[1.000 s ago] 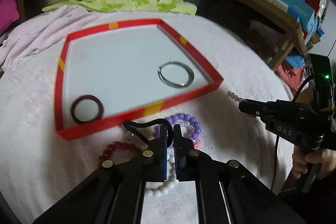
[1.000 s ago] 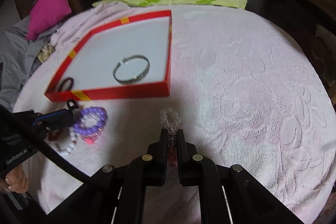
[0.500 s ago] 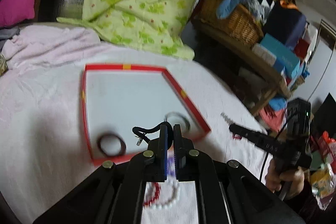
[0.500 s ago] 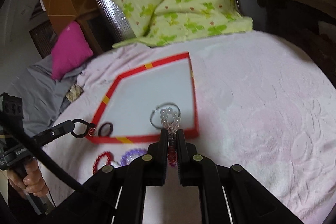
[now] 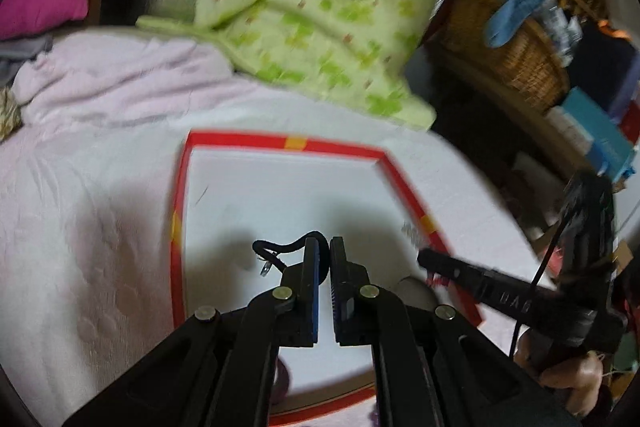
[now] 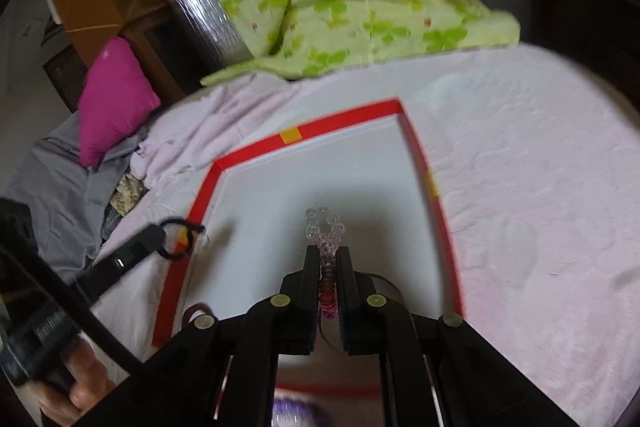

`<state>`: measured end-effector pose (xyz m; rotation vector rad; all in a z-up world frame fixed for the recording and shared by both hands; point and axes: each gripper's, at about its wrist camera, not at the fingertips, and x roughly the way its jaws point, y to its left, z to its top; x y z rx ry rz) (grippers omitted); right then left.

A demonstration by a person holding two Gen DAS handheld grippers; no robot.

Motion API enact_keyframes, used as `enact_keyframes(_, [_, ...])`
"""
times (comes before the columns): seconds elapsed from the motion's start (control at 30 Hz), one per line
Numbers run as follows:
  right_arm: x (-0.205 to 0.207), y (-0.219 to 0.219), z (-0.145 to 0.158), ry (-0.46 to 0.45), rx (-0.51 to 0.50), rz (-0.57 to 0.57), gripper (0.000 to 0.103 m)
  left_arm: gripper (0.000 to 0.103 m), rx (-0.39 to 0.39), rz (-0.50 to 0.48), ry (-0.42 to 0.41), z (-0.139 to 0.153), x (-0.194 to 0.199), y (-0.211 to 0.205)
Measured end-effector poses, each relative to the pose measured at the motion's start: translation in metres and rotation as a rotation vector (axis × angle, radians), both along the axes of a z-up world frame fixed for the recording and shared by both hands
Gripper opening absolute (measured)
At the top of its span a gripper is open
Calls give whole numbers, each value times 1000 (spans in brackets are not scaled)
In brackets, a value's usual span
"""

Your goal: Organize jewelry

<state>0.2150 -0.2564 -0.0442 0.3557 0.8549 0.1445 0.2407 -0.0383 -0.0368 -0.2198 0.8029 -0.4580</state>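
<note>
A red-rimmed tray [image 5: 404, 185] with a white floor lies on the pink cloth; it also shows in the right wrist view [image 6: 352, 115]. My left gripper [image 5: 324, 247] is shut on a black cord necklace [image 5: 276, 250] with a small metal clasp, held above the tray's floor. My right gripper [image 6: 329, 251] is shut on a clear and pink bead bracelet [image 6: 324, 227], also above the tray. The right gripper [image 5: 424, 257] shows in the left view at the tray's right rim. The left gripper [image 6: 162, 235] shows in the right view at the tray's left rim. A silver bangle [image 6: 384, 281] peeks out behind my right fingers.
A green leaf-print quilt [image 5: 312, 7] lies beyond the tray. A magenta pillow [image 6: 114, 99] sits at the far left. A wicker basket [image 5: 516, 55] and boxes stand on a wooden shelf at the right. A purple bead bracelet [image 6: 292, 409] lies before the tray's near rim.
Both grippers have lifted off the cloth and moved forward over the tray, each carrying its piece. The loose bracelets on the cloth have dropped out of the left view.
</note>
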Motion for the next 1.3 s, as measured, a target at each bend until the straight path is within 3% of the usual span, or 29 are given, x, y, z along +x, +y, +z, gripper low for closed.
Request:
enact_keyframes(0.13, [20, 11, -12, 40, 44, 9, 9, 11, 19, 12, 33, -5, 0, 4])
enact_keyframes(0.23, [24, 14, -16, 36, 69, -8, 17, 44, 17, 30, 27, 1, -6, 12])
enact_keyframes(0.27, [23, 12, -17, 41, 96, -21, 30, 48, 16, 41, 14, 6, -11, 17])
enact_keyframes(0.3, [20, 9, -18, 40, 131, -25, 41, 48, 17, 43, 4, 10, -14, 19])
enact_keyframes(0.33, [17, 7, -17, 27, 156, -33, 43, 48, 19, 43, -4, 14, -17, 21])
enact_keyframes(0.6, [-46, -8, 21, -82, 74, -73, 43, 56, 165, 112, -50, 35, -48, 35])
enact_keyframes(0.73, [-77, -14, 37, -113, 40, -81, 43, 65, 247, 139, -74, 35, -70, 36])
enact_keyframes(1.0, [-132, -31, 25, -41, 77, -115, 43, 70, 385, 161, -55, 19, -128, 46])
enact_keyframes(1.3, [-196, -31, 3, 45, 100, -101, 43, 72, 411, 188, -46, 2, -210, 51])
